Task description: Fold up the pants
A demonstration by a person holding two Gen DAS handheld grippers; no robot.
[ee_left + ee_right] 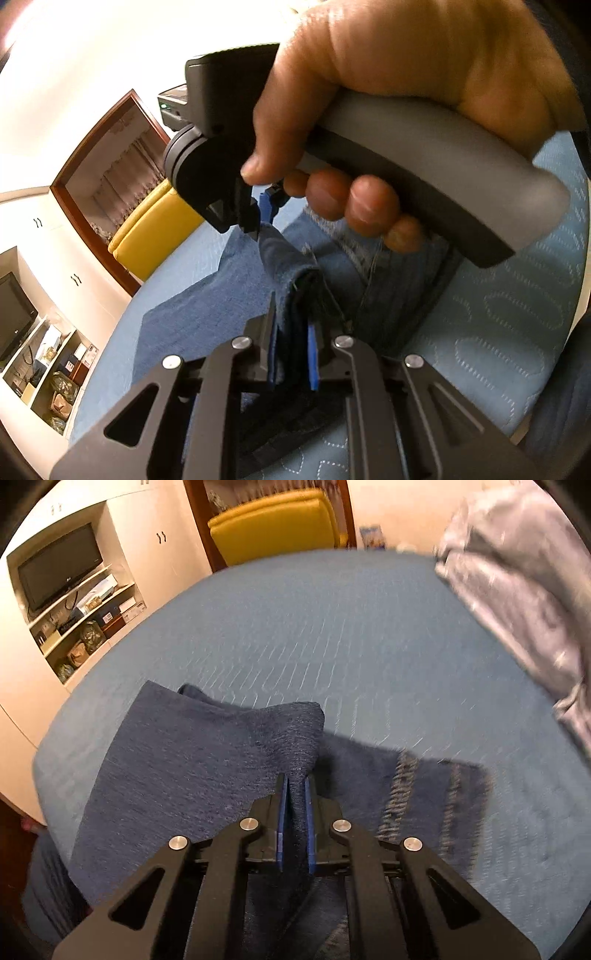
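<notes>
Dark blue denim pants (184, 760) lie on a light blue quilted bed cover (332, 635). My right gripper (295, 786) is shut on a raised fold of the denim, which hangs between its blue pads. In the left wrist view my left gripper (293, 325) is shut on a thick bunched edge of the same pants (207, 306). Just beyond it a hand (388, 103) holds the right gripper (260, 218), whose fingers pinch a corner of the cloth lifted off the bed. Stitched seams of the pants (402, 794) show at the right.
A grey folded garment (517, 590) lies at the bed's far right. A yellow chair (277, 520) stands behind the bed in a brown-framed doorway. White shelves with a television (59, 565) fill the left wall. The bed cover (498, 314) stretches bare to the right.
</notes>
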